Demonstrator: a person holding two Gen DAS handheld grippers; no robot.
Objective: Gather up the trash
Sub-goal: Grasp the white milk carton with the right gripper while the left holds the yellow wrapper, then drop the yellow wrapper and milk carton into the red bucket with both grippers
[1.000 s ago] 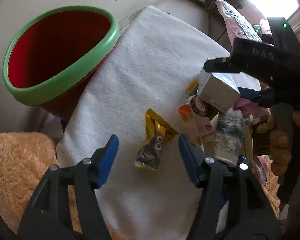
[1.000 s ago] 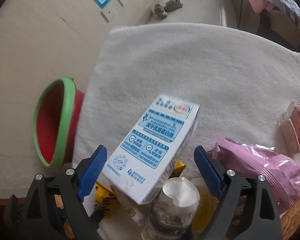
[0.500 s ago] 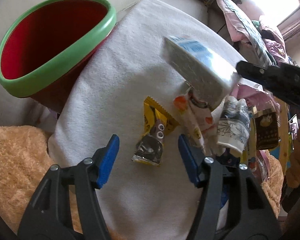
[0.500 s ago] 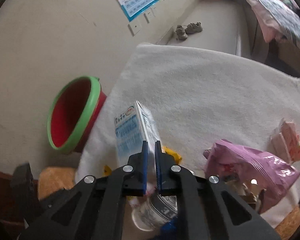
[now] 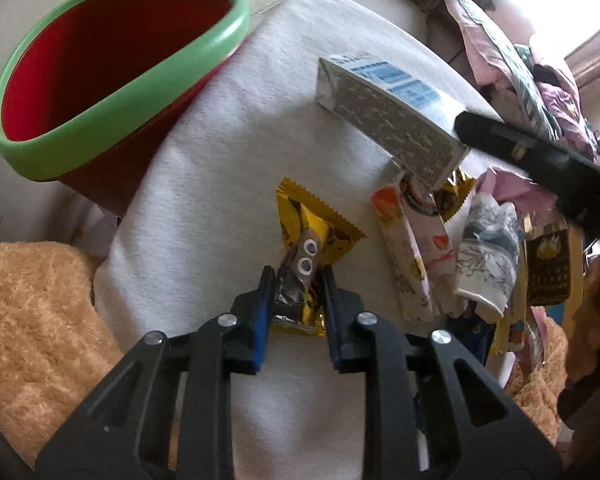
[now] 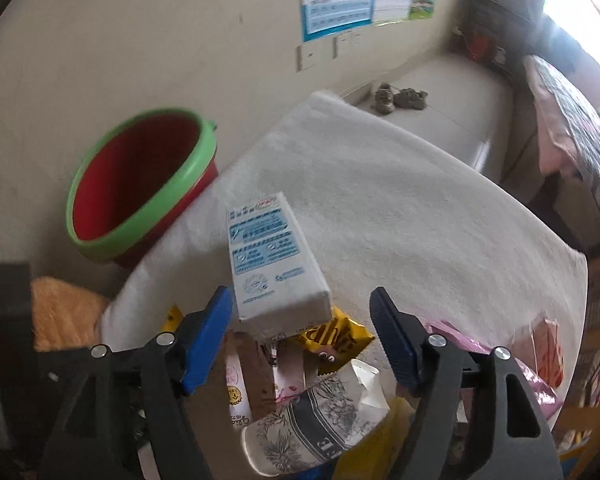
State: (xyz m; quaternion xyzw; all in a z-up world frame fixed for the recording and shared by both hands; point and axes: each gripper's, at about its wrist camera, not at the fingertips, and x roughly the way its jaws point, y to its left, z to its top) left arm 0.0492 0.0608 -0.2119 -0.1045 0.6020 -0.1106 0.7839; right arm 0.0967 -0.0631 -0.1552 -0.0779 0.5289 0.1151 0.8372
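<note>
My left gripper (image 5: 296, 292) is shut on a yellow and brown snack wrapper with googly eyes (image 5: 306, 248) that lies on the white towel (image 5: 228, 152). My right gripper (image 6: 300, 320) is open; a white and blue milk carton (image 6: 270, 258) sits between and just beyond its fingers, and I cannot tell whether it is falling or resting on the pile. The carton also shows in the left wrist view (image 5: 384, 116). A red bucket with a green rim (image 5: 100, 72) stands at the towel's left edge, also in the right wrist view (image 6: 140, 184).
A pile of trash lies right of the wrapper: an orange and white sachet (image 5: 412, 248), a crumpled patterned paper cup (image 5: 488, 252), a dark packet (image 5: 548, 268), a pink bag (image 6: 540, 380). A tan fluffy blanket (image 5: 32, 320) lies at the lower left.
My left gripper closed on the googly-eyed wrapper. My right gripper, shut on the carton half a second ago, has opened; the carton now lies flatter, pointing toward the bucket.
</note>
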